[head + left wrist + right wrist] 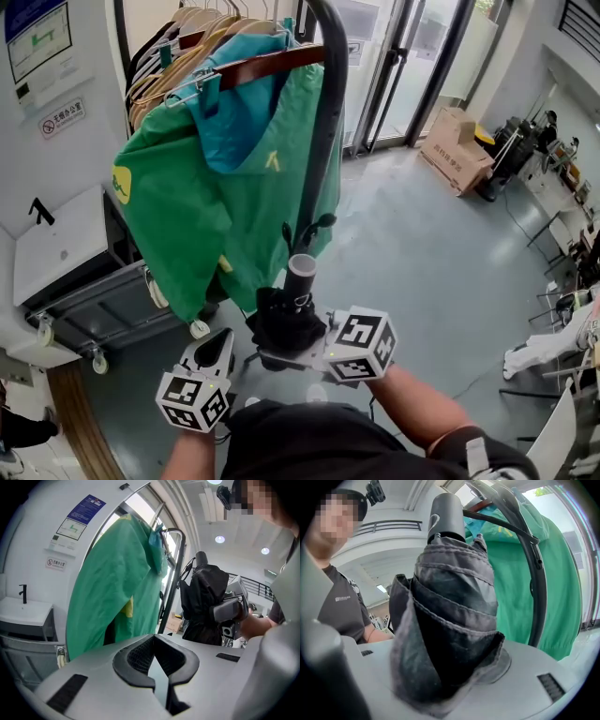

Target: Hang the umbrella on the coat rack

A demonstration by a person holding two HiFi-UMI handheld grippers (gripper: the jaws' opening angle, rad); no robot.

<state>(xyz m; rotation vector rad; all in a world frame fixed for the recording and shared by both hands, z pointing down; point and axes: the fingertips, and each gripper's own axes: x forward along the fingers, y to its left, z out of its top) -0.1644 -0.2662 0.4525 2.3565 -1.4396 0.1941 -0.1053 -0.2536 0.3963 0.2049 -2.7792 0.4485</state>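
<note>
While right tongs (284,355) are gripping folded black fabric umbrella (450,620) | left tongs (152,639) are sitting closed, empty, at its 8 o'clock

Between my right fingers (562,667) the umbrella (450,634) is creased, matt black cloth with a glossy plastic cap (446,515); beyond them, the jacket (562,573) is smooth green cloth.
</note>
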